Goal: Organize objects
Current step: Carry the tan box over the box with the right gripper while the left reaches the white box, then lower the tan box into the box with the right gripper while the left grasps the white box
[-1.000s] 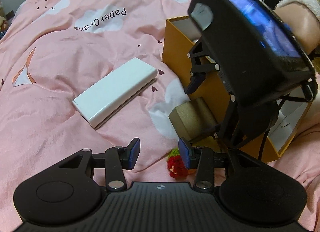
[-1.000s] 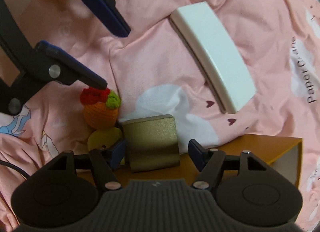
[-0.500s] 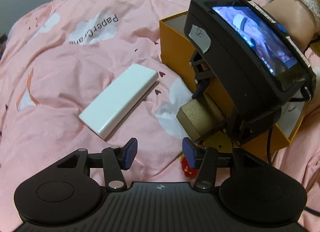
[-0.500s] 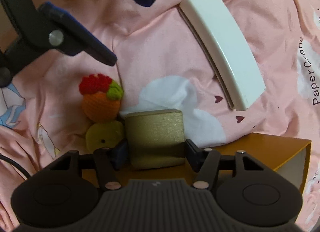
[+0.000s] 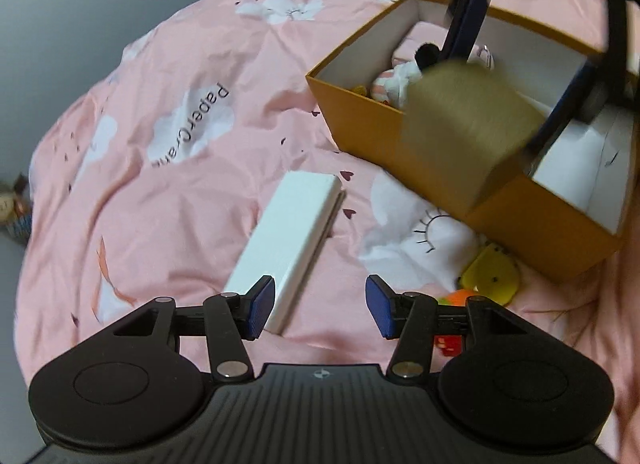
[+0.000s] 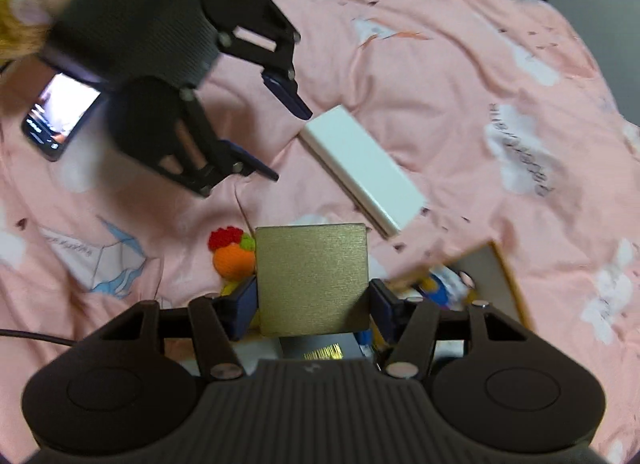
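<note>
My right gripper (image 6: pixel 312 306) clenches the gold box (image 6: pixel 311 278); the orange box (image 5: pixel 532 220) holds what look like soft toys (image 5: pixel 396 82); my left gripper (image 5: pixel 320 306) gapes.

A small matte-gold box (image 6: pixel 311 278) hangs clamped above the open orange box (image 5: pixel 532 220) on pink bedding.

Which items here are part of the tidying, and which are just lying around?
In the job:
- gold box, held in right tongs
- orange box
- white case
- crochet toy
- left tongs, open

Lying about:
- phone
- pink duvet
</note>
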